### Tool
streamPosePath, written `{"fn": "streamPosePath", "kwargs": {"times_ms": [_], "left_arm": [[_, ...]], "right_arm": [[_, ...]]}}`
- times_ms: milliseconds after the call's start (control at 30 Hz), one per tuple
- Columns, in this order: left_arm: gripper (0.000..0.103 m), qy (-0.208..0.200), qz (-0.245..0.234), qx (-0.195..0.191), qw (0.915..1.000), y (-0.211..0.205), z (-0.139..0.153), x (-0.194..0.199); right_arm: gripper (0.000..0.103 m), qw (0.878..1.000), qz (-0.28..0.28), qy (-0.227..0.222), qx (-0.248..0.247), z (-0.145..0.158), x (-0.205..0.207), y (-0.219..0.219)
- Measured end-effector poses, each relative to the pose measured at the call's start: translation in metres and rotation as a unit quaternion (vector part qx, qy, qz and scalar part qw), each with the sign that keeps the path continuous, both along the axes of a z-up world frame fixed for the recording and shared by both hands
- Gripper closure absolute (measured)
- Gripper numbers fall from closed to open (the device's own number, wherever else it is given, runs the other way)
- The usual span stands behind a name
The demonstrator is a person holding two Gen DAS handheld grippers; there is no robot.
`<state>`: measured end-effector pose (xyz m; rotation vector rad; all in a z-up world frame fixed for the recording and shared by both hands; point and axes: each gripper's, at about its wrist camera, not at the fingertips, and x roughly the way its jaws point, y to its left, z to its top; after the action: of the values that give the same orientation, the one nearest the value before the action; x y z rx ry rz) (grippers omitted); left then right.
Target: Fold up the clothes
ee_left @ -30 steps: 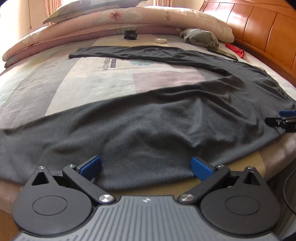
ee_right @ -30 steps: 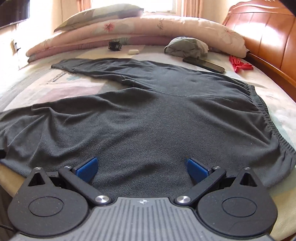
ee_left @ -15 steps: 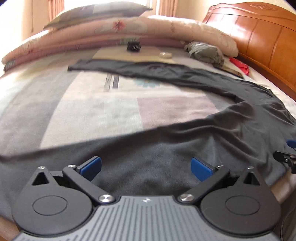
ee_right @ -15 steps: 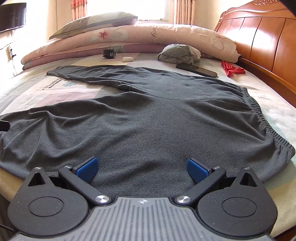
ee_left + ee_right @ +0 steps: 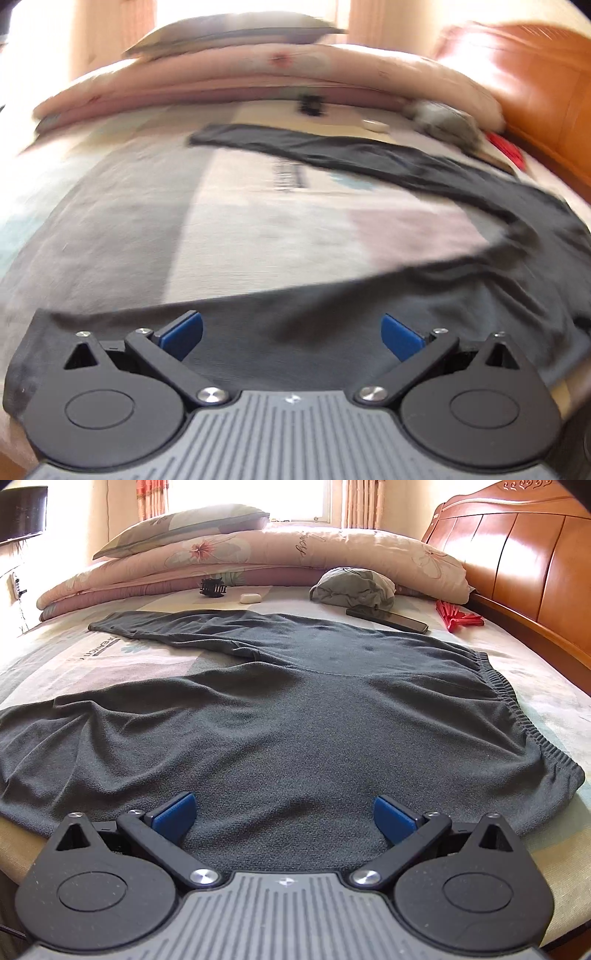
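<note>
A: Starting nearest, we see our right gripper (image 5: 283, 812) with its blue fingers (image 5: 173, 812) spread wide apart, holding nothing, poised over the near edge of the dark grey trousers (image 5: 295, 720)

B: Our left gripper (image 5: 291, 334) is likewise spread wide and empty, above the near trouser leg; that view is blurred

A: The trousers lie flat on the patterned bedspread (image 5: 155, 661), the elastic waistband (image 5: 517, 716) to our right, one leg running along the near bed edge to the left, the other angling away towards the far left

B: Beyond the trousers we find a dark phone (image 5: 388, 619) and a red folded item (image 5: 458, 617) near the wooden headboard (image 5: 517, 554)

A: Just behind the phone sits a bundled grey-green garment (image 5: 352, 587), with a small white object (image 5: 251, 598) and a black hair clip (image 5: 212, 587) to its left

B: Farthest back, a folded floral quilt (image 5: 258, 557) carries a pillow (image 5: 181, 526) beneath a bright window
</note>
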<state>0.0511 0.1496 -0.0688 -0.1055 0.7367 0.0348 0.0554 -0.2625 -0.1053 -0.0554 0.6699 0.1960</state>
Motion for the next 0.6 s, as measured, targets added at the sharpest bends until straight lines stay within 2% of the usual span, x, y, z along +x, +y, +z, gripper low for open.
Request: {"fn": "streamPosePath", "kwargs": {"times_ms": [67,133,233,367,500,600], "left_arm": [[0.001,0.008,0.029,-0.035,0.9989,0.028,-0.009,0.005],[0.001,0.012,0.053,-0.044,0.9976,0.051,-0.018,0.003],[0.001,-0.007,0.07,-0.063,0.9955,0.085,-0.022,-0.008],[0.001,0.009,0.124,-0.019,0.992,0.12,-0.02,-0.006],[0.001,0.01,0.133,-0.023,0.9908,0.119,-0.003,-0.01],[0.001,-0.013,0.081,-0.054,0.9952,0.1,0.006,-0.024]], "right_arm": [[0.0,1.0,-0.002,0.004,-0.001,0.001,0.001,0.0],[0.0,1.0,-0.004,0.007,-0.002,0.001,0.001,0.001],[0.0,1.0,-0.006,0.01,-0.003,0.002,0.001,0.001],[0.0,1.0,-0.006,0.013,-0.003,0.002,0.002,0.001],[0.0,1.0,-0.005,0.014,-0.003,0.002,0.002,0.0],[0.0,1.0,-0.003,0.013,-0.003,0.002,0.002,0.0]]}}
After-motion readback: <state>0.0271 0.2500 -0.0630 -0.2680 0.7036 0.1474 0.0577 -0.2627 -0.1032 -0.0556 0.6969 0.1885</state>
